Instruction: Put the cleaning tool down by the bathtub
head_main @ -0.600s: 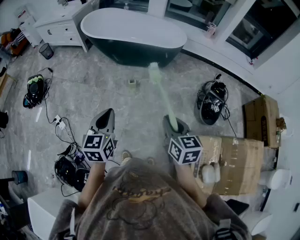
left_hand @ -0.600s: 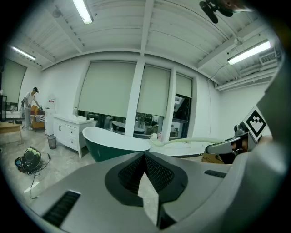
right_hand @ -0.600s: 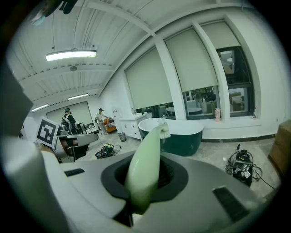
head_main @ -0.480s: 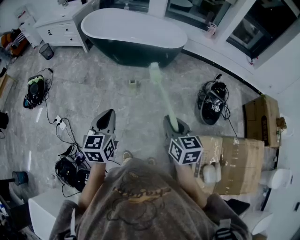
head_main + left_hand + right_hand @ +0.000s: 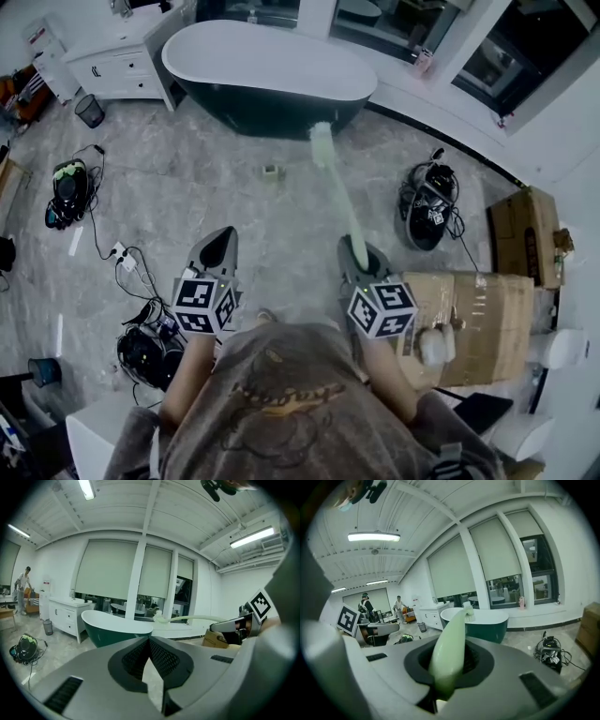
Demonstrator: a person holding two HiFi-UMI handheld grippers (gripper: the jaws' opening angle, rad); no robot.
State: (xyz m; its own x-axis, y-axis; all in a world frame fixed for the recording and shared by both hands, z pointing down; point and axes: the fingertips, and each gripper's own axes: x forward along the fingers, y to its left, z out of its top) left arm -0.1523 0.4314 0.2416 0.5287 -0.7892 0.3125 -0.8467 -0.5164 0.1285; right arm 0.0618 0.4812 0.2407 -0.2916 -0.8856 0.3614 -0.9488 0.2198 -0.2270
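A pale green long-handled cleaning brush [image 5: 343, 204] points toward the dark green bathtub [image 5: 272, 67] with the white inside. Its brush head [image 5: 322, 142] hangs in the air just short of the tub's near side. My right gripper [image 5: 362, 261] is shut on the handle's lower end, and in the right gripper view the handle [image 5: 451, 648] runs up between the jaws toward the tub [image 5: 487, 619]. My left gripper [image 5: 222, 242] hangs beside it, shut and empty. In the left gripper view, that gripper [image 5: 150, 641] faces the tub [image 5: 112, 626], with the brush [image 5: 187, 618] at right.
Marble floor lies between me and the tub, with a small object [image 5: 271, 172] on it. A black bag with cables [image 5: 427, 211] and cardboard boxes [image 5: 480, 323] are on the right. A white cabinet [image 5: 112, 61], a bin [image 5: 89, 110] and more gear [image 5: 68, 183] are on the left.
Both grippers and the brush have shifted slightly right and down in the head view. The grip on the handle is the same, and the left gripper stays shut.
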